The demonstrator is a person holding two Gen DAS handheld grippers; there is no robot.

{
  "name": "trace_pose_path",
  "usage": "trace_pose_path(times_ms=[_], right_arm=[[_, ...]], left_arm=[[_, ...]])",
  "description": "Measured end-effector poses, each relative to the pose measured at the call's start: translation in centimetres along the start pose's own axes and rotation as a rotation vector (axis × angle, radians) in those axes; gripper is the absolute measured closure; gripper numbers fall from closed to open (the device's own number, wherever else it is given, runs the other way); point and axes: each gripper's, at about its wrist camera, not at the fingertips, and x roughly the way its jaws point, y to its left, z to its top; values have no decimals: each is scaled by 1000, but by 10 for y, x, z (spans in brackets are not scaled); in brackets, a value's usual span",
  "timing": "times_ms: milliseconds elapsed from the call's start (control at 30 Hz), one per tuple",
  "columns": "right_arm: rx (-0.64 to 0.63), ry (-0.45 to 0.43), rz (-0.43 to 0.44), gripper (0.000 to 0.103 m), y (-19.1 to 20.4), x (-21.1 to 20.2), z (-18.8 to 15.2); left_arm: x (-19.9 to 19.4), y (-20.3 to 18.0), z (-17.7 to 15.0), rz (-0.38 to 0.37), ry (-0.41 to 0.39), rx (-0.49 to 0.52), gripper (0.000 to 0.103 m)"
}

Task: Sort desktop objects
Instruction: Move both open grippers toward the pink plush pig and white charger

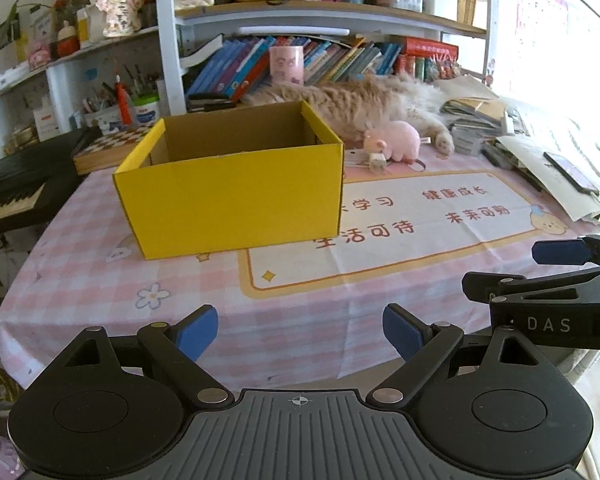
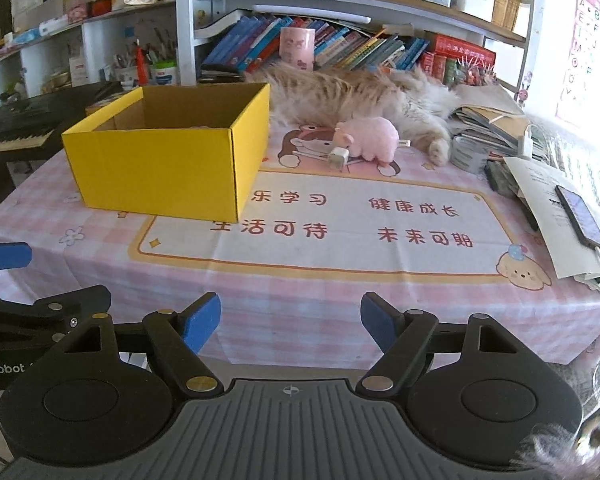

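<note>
A: Yellow cardboard box (image 1: 228,196) stands open-topped on the desk (image 2: 300,300), which wears a pink checked cloth. What lies near it?

B: Just right of the box, a pink plush toy (image 2: 370,138) rests against a white charger plug (image 2: 338,158). A fluffy cat (image 2: 360,96) lies stretched out behind them. A phone (image 2: 582,218) sits on papers at the far right.

A: Where are the tools?

B: The left hand-held gripper (image 1: 300,334) hovers at the near desk edge, jaws spread wide and empty, the box well ahead and to its left. The right hand-held gripper (image 2: 290,322) hangs beside it, jaws released with nothing between them; the toy and plug lie well ahead, slightly right.

A: Any writing?

B: Red Chinese characters on the desk mat (image 2: 340,240). "DAS" shows on the right tool's body in the left view, "nRobot" on the left tool's body in the right view.
</note>
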Motion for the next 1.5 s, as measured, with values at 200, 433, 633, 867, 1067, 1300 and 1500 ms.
trace_pose_path(times_ms=[200,433,633,867,1067,1300,1500], right_arm=[[13,1,-20,27,-11,2,2],[40,7,-49,27,-30,8,4],[44,13,-64,27,-46,13,7],[85,31,-84,27,-71,23,8],[100,58,-73,27,-90,36,10],[107,75,-63,27,-118,52,20],[102,77,-51,27,-147,67,36]], left_arm=[[7,-11,6,-22,0,19,11],[21,-28,16,-55,8,44,11],[33,-44,24,-79,12,67,11],[49,-64,34,-100,29,102,11],[62,-82,41,-105,50,119,11],[80,-104,55,-103,57,119,11],[97,-124,70,-95,50,103,11]])
